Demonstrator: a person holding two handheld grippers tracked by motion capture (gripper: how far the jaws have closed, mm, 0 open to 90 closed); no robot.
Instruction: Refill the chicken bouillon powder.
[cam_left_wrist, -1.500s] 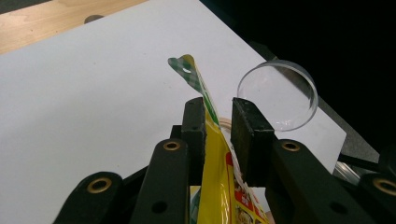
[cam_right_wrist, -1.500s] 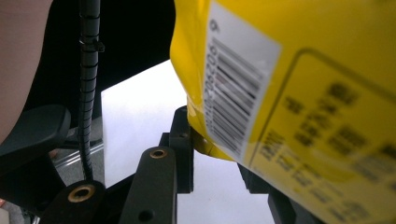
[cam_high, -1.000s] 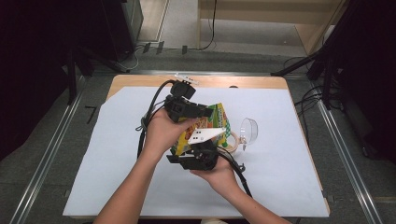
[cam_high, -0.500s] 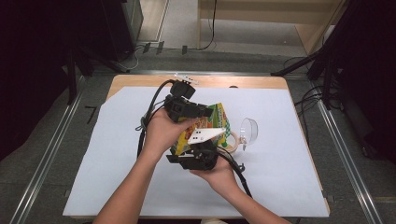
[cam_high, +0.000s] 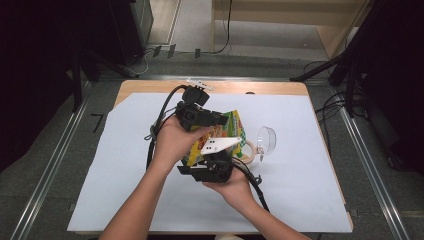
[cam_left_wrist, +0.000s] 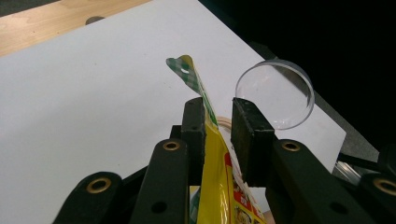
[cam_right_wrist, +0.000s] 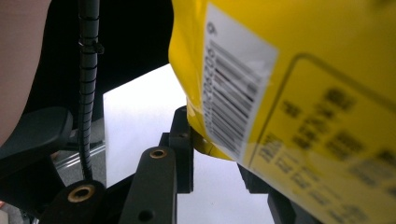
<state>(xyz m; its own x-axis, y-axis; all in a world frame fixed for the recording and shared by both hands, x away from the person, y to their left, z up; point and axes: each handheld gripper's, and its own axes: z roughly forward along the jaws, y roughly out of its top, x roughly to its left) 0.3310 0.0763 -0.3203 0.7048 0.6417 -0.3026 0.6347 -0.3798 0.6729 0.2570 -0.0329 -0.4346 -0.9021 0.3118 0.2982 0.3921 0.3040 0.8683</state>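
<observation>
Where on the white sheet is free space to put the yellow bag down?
The white sheet is bare left of the forearms, and along its far edge. It is crowded right of the yellow bag, where a clear dish and a tape roll sit.

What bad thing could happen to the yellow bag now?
1. The yellow bag lies against just one pad of the left gripper, with a gap on the other side, so it might slip out.
2. The clear dish and the tape roll sit close beside the bag, so a swing could knock them.
</observation>
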